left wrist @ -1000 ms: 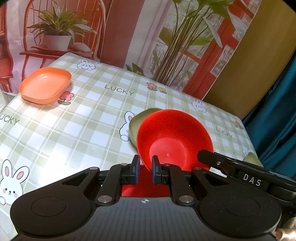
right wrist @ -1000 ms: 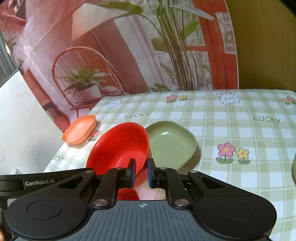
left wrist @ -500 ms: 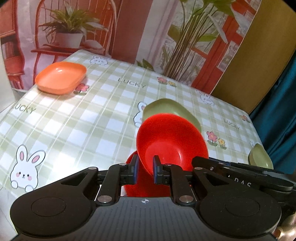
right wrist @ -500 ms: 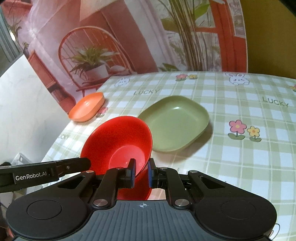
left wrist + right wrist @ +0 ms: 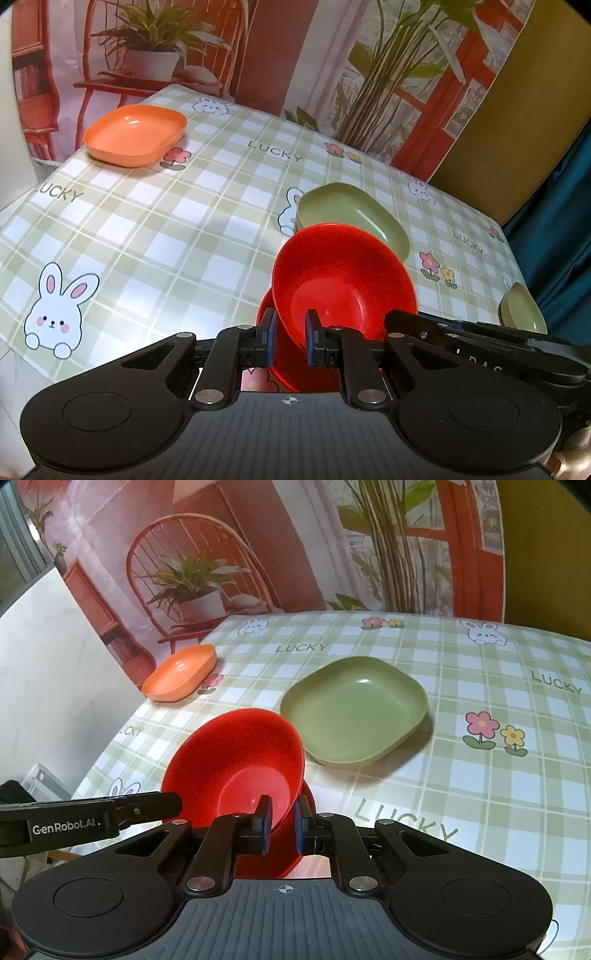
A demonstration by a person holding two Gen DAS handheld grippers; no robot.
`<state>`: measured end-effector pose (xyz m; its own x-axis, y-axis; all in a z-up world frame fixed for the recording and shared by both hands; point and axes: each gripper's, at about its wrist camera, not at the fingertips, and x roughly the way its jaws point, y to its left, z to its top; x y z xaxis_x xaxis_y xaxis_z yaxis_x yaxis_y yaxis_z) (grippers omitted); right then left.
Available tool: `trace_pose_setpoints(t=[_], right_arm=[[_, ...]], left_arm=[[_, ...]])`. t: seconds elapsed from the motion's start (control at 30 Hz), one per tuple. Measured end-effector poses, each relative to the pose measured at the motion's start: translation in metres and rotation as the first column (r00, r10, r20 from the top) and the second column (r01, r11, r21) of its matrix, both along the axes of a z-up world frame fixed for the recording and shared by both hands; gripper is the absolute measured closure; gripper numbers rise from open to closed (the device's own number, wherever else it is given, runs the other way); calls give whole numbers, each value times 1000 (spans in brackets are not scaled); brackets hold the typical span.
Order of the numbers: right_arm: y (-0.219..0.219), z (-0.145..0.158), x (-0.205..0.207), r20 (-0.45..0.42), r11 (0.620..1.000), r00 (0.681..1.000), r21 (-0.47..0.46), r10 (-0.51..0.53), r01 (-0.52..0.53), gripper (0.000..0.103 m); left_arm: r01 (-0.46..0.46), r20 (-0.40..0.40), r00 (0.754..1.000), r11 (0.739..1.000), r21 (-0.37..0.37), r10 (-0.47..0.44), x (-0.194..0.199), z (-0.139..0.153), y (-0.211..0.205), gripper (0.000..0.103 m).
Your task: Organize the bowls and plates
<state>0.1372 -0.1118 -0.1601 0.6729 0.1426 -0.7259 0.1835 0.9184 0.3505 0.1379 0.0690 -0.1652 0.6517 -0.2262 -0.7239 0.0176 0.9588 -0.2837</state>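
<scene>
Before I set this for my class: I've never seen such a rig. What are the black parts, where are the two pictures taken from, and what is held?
There is no robot here. A person holds a hand tool with two jaws in each hand, and a camera on each tool looks along them. One picture comes from the left gripper, the other from the right gripper. Both have their jaws shut on opposite rims of one tilted red bowl, with a second red dish just under it. On the tablecloth lie an orange plate, a green plate and, at the right edge, a small green bowl.
</scene>
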Motion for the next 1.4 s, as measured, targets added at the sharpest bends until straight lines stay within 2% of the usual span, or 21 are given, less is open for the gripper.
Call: trace_pose_setpoints(t=[0.4,0.87,1.03,1.1,1.13,1.4], right_arm=[[3,-12,1,-52,1000,999,10,15,-15,91],[4,-13,1,-51,1000,998,2,21,-21,89],[4,-13,1,-52,1000,999,-5,11,-12,85],[3,-14,1,-56,1000,998,-2,5,-6,84],[2,-14,1,-57,1000,998,0,3,-3,84],[-6,-7,3,-45,1000,999,-10,-23,23,84]], left_arm=[[-5,-48,999,1000,5,6,-3,-10,0,88],[-20,-86,996,1000,-3,20,-2,-18,1,88],[-36,-91,995,999,-7,35,-1,-18,3,82],[-43,-93,995,999,-9,42,-1,-19,3,72],[-47,-93,995,999,-10,46,-1,-19,4,70],[-65,-58,996,998,-10,64,4,-10,8,68]])
